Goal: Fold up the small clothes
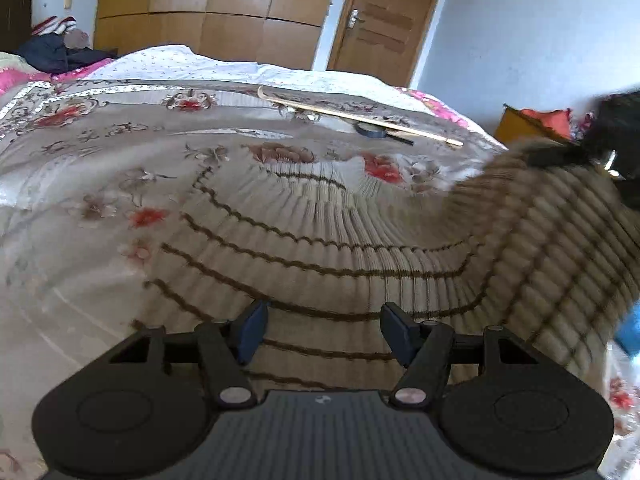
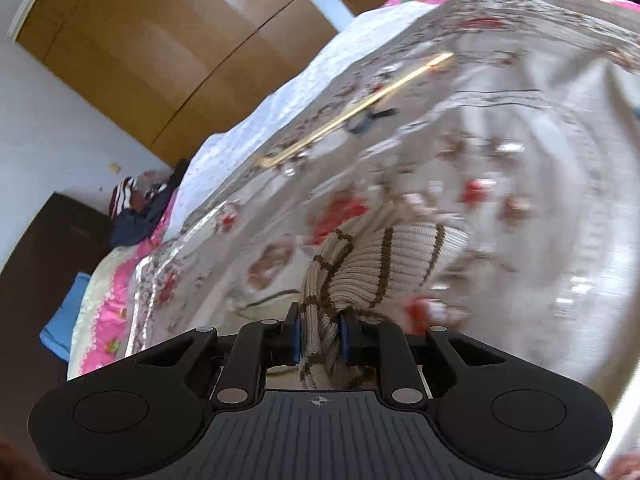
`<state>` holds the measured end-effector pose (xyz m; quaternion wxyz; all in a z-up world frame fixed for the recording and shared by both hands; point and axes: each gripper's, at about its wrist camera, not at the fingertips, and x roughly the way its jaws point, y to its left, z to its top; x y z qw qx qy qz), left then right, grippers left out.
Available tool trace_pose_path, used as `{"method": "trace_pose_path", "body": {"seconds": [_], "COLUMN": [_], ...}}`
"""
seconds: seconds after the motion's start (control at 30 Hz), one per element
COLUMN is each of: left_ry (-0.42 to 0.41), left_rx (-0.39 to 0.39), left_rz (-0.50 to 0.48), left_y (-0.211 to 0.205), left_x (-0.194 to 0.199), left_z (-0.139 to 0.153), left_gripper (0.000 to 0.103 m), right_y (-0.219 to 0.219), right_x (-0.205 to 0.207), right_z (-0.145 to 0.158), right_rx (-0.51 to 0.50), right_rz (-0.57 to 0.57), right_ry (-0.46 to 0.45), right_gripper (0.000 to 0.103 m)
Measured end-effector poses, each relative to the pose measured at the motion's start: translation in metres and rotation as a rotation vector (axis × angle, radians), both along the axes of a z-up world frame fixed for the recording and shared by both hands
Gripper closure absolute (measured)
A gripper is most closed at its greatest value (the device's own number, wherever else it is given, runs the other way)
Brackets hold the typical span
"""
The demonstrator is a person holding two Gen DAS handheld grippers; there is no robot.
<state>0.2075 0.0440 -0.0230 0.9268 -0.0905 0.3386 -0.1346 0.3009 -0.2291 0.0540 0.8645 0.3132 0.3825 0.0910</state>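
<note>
A cream ribbed knit sweater point(image 1: 320, 248) with thin brown stripes lies spread on the flowered bedspread point(image 1: 80, 160). My left gripper point(image 1: 324, 330) is open just above the sweater's near edge, holding nothing. My right gripper point(image 2: 320, 338) is shut on a bunched part of the sweater point(image 2: 384, 264) and holds it lifted off the bed. In the left wrist view the right gripper point(image 1: 592, 152) shows at the far right, with the lifted part of the sweater hanging from it. The right wrist view is blurred by motion.
A long wooden stick point(image 1: 360, 114) and a dark magnifying glass point(image 1: 374, 130) lie on the far part of the bed. Dark clothes point(image 1: 56, 52) are piled at the far left. Wooden wardrobes point(image 1: 208, 4) and a door point(image 1: 380, 16) stand behind.
</note>
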Motion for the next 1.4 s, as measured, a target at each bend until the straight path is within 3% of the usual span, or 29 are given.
{"method": "trace_pose_path", "body": {"seconds": [0.13, 0.4, 0.47, 0.53, 0.73, 0.87, 0.97, 1.07, 1.17, 1.27, 1.3, 1.33, 1.4], "left_ry": [0.006, 0.080, 0.093, 0.090, 0.052, -0.007, -0.064, -0.119, -0.152, -0.171, -0.149, -0.116, -0.024], "left_rx": [-0.010, -0.259, -0.286, -0.304, -0.353, -0.390, -0.429, -0.434, -0.372, -0.288, -0.268, -0.263, -0.262], "left_rz": [0.033, 0.075, 0.078, 0.088, 0.157, 0.224, 0.270, 0.240, 0.190, 0.129, 0.113, 0.108, 0.107], "left_y": [0.027, 0.077, 0.085, 0.091, 0.113, 0.124, 0.132, 0.128, 0.111, 0.090, 0.084, 0.080, 0.079], "left_x": [-0.004, -0.002, -0.003, -0.008, -0.028, -0.048, -0.061, -0.061, -0.054, -0.044, -0.039, -0.033, -0.025], "left_z": [0.000, -0.013, -0.014, -0.015, -0.010, -0.003, 0.006, 0.017, 0.030, 0.033, 0.029, 0.023, 0.006], "left_gripper": [0.030, 0.030, 0.030, 0.030, 0.030, 0.030, 0.029, 0.027, 0.026, 0.027, 0.032, 0.052, 0.067], "right_y": [0.055, 0.159, 0.174, 0.178, 0.178, 0.172, 0.161, 0.160, 0.170, 0.188, 0.196, 0.204, 0.220], "right_x": [0.031, 0.070, 0.075, 0.077, 0.070, 0.063, 0.064, 0.068, 0.075, 0.083, 0.087, 0.090, 0.097], "right_z": [0.002, -0.029, -0.035, -0.039, -0.030, -0.015, -0.015, -0.018, -0.017, -0.017, -0.018, -0.020, -0.029], "right_rx": [-0.031, -0.151, -0.184, -0.144, -0.036, -0.120, -0.170, -0.212, -0.280, -0.330, -0.357, -0.387, -0.456], "right_rz": [0.053, 0.154, 0.172, 0.183, 0.241, 0.229, 0.219, 0.243, 0.284, 0.346, 0.359, 0.374, 0.397], "right_ry": [0.006, 0.091, 0.120, 0.138, 0.112, 0.043, 0.046, 0.068, 0.073, 0.083, 0.087, 0.095, 0.116], "right_gripper": [0.086, 0.086, 0.082, 0.075, 0.075, 0.075, 0.072, 0.065, 0.060, 0.047, 0.045, 0.043, 0.042]}}
